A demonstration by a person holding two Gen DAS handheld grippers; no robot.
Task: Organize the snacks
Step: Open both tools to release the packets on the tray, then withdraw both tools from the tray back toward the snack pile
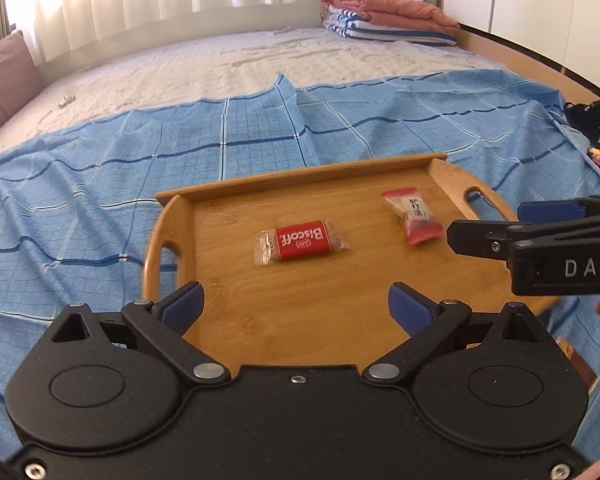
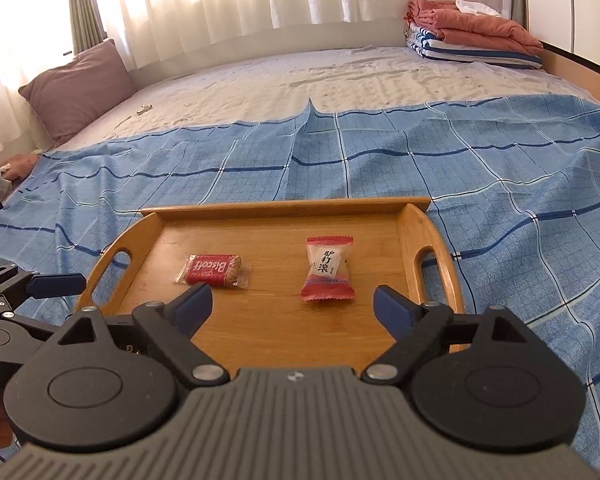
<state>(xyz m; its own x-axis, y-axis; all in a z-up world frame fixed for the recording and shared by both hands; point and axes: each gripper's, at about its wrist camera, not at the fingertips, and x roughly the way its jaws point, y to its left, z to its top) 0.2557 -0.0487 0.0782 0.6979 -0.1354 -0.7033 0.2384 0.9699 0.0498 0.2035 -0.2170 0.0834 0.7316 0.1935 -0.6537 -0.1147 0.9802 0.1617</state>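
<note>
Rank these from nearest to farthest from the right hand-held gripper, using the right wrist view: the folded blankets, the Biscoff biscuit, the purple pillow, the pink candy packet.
1. Pink candy packet, on the tray, just ahead of the right hand-held gripper; the Biscoff biscuit, tray centre-left, is too close to call.
2. Purple pillow, far left.
3. Folded blankets, far right corner.

A bed [image 2: 260,80] carries a blue checked cloth [image 2: 500,160] with a wooden tray [image 2: 284,205] on it, a purple pillow [image 2: 76,88] and folded blankets [image 2: 472,36] behind.
</note>
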